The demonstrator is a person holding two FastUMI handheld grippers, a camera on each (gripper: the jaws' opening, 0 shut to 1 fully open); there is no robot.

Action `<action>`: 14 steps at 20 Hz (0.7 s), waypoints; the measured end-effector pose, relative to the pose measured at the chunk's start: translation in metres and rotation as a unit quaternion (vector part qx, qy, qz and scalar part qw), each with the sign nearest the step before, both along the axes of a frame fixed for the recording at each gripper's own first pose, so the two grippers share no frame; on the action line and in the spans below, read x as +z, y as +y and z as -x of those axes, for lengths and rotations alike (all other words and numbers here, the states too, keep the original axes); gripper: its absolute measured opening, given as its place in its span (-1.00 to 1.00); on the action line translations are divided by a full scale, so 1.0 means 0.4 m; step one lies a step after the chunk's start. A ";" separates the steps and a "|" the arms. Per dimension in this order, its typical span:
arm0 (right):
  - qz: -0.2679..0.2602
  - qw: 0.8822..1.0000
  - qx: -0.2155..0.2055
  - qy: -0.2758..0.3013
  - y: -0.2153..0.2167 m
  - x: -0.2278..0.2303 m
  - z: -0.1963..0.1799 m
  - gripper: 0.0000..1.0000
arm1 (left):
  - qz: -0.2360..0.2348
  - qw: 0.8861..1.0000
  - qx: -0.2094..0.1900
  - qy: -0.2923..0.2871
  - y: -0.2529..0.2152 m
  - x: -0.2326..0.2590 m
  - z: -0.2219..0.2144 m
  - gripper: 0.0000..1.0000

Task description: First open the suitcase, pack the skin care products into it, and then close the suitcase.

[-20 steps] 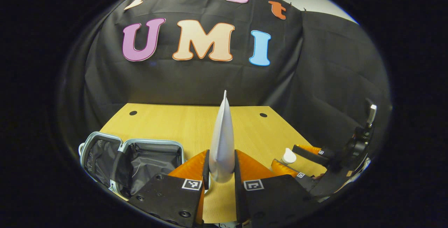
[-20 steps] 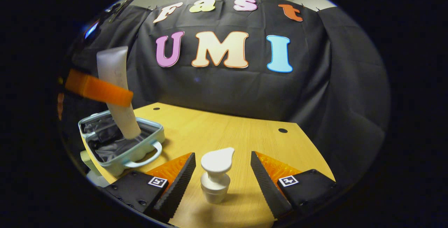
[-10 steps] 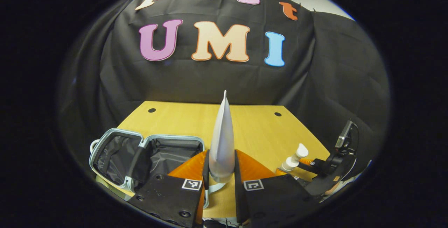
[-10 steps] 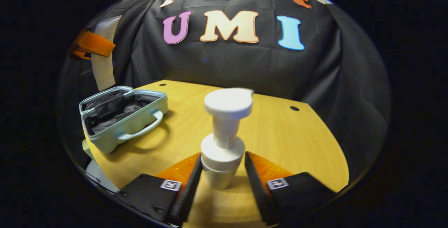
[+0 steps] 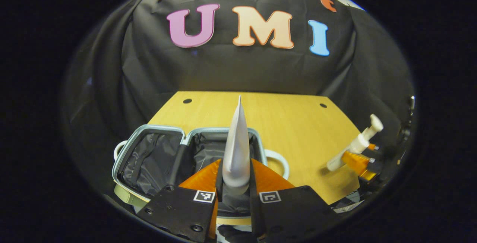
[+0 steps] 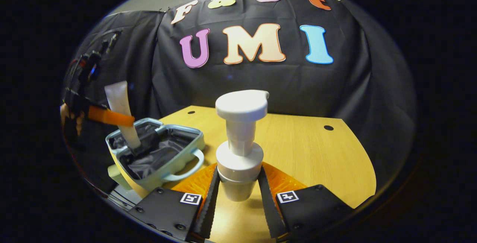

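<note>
Item: suitcase (image 5: 149, 153), pale green shell, dark lining. It was found lying open near the front left edge of the wooden table (image 5: 290, 123), both halves exposed, handle (image 6: 184, 168) turned toward the table's middle. No product was seen lying loose in it.

Item: tube (image 5: 236, 146), white. It was clamped between the fingers of the left gripper (image 5: 235, 177), crimped end up, and was held over the open suitcase; in the right gripper view its lower end (image 6: 130, 138) appeared to be at or just inside the rim.

Item: pump bottle (image 6: 240, 142), white. It was gripped at the collar by the right gripper (image 6: 238, 194) and appeared lifted clear of the table, well apart from the suitcase.

Status: opening was judged done. Packing was judged under way, neither product yet released. Closing remained.
</note>
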State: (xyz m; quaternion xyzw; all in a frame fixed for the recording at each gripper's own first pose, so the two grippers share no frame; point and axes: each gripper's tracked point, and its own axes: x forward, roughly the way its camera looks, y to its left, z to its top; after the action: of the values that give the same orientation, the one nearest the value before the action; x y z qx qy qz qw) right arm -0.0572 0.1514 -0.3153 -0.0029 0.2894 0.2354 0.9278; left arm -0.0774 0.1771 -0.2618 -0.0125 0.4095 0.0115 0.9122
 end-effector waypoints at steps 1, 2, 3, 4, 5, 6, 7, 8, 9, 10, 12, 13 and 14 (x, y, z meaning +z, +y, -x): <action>-0.004 1.000 -0.004 -0.002 0.022 0.018 0.006 0.14 | -0.003 1.000 -0.001 0.018 0.024 -0.032 0.005 -0.43; -0.006 1.000 -0.007 -0.002 0.043 0.034 0.011 0.17 | -0.004 0.999 -0.004 0.046 0.046 -0.069 0.016 -0.43; -0.010 1.000 -0.008 0.000 0.064 0.044 0.020 0.17 | -0.005 0.998 -0.005 0.068 0.066 -0.106 0.026 -0.43; -0.014 1.000 -0.008 0.003 0.086 0.055 0.027 0.14 | 0.000 0.996 -0.003 0.092 0.083 -0.141 0.039 -0.41; -0.018 1.000 -0.007 0.007 0.107 0.064 0.037 0.17 | 0.007 0.993 -0.001 0.115 0.097 -0.168 0.051 -0.41; -0.020 1.000 -0.006 0.008 0.126 0.075 0.042 0.17 | 0.017 0.991 0.001 0.133 0.098 -0.196 0.062 -0.42; -0.021 1.000 -0.004 0.009 0.144 0.085 0.050 0.17 | 0.026 0.988 0.001 0.151 0.104 -0.221 0.074 -0.42; -0.021 1.000 0.000 0.010 0.164 0.096 0.058 0.17 | 0.029 0.986 -0.001 0.164 0.115 -0.250 0.080 -0.42; -0.022 1.000 0.006 0.011 0.186 0.104 0.067 0.17 | 0.028 0.984 -0.003 0.177 0.125 -0.271 0.089 -0.41; -0.024 1.000 0.014 0.014 0.208 0.115 0.075 0.17 | 0.029 0.981 -0.004 0.190 0.133 -0.291 0.094 -0.41; -0.032 0.999 0.029 0.018 0.258 0.134 0.095 0.17 | 0.041 0.984 -0.007 0.174 0.133 -0.296 0.061 -0.41; -0.038 0.998 0.039 0.020 0.287 0.140 0.103 0.17 | 0.049 0.983 -0.006 0.178 0.136 -0.304 0.058 -0.42; -0.043 0.998 0.046 0.019 0.313 0.147 0.105 0.17 | 0.051 0.985 -0.004 0.167 0.143 -0.310 0.045 -0.42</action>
State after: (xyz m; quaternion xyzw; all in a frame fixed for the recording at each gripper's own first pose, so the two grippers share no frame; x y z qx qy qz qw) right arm -0.0991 0.2765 -0.2566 0.0279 0.2961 0.2898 0.9097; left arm -0.0956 0.2343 -0.3858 -0.0557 0.5565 -0.0108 0.8289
